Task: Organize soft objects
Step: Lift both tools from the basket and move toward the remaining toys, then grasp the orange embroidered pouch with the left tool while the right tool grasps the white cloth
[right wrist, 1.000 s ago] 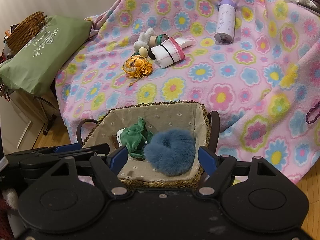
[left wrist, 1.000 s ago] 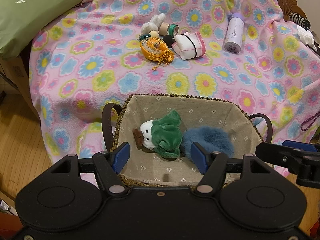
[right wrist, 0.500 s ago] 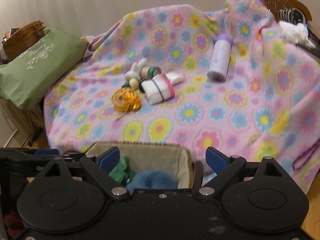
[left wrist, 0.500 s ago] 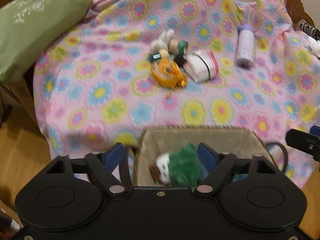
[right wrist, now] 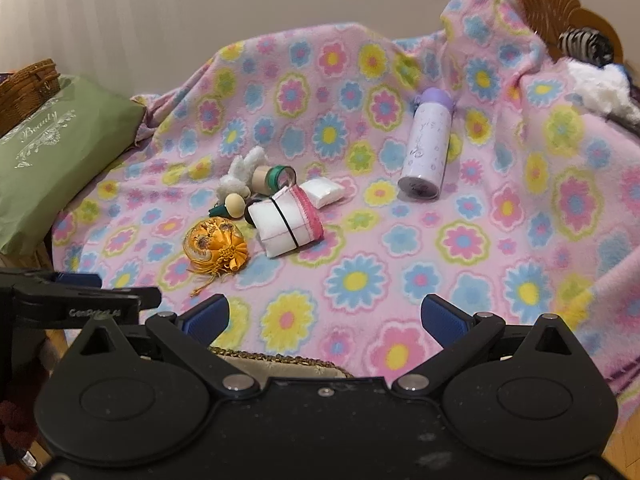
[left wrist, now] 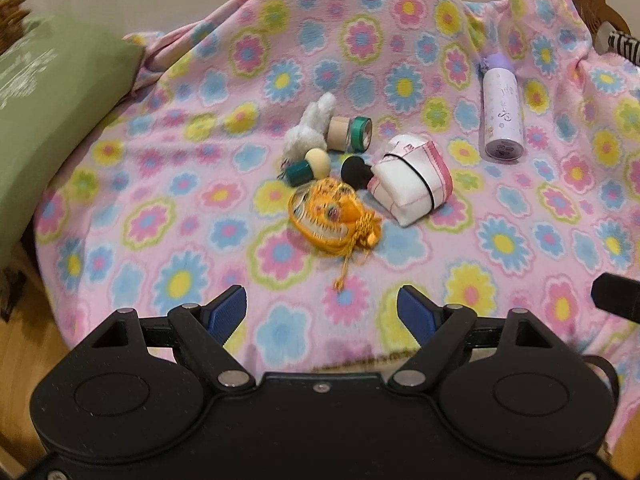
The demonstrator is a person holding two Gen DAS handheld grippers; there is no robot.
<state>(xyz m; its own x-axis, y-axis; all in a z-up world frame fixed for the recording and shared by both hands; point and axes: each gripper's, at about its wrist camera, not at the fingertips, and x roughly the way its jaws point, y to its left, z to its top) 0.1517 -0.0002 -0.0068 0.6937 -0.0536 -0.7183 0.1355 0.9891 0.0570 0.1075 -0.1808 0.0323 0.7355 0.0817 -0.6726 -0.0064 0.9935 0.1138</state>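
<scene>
Both grippers hang over the near edge of a bed draped in a pink floral fleece blanket (left wrist: 500,240), and each holds nothing. The left gripper (left wrist: 322,310) has its blue-padded fingers spread wide above the blanket. The right gripper (right wrist: 324,318) is likewise spread wide, with blanket showing in the gap.

The soft things still out lie in a cluster near the middle of the blanket. An orange embroidered drawstring pouch (left wrist: 334,216) sits nearest the front edge, its tasselled cord trailing toward the grippers. Just beside it, on its right, lies a folded white cloth bundle with pink trim (left wrist: 412,186), bound by a thin black band. Behind the pouch a white plush rabbit (left wrist: 310,128) lies on its side. Around the rabbit are hard bits: a green tape roll (left wrist: 360,134) against a pale wooden spool (left wrist: 339,131), a wooden mushroom-shaped piece with a teal stem (left wrist: 310,166), and a black round puff (left wrist: 355,171) touching the cloth bundle. From the right wrist view a small flat white packet (right wrist: 323,192) shows behind the bundle.

A lavender bottle (left wrist: 502,114) lies well apart toward the right side of the blanket. A green pillow (right wrist: 52,160) rests at the left edge. Only a sliver of a lined wicker basket's rim (right wrist: 280,360) shows at the front edge, beneath the right gripper.
</scene>
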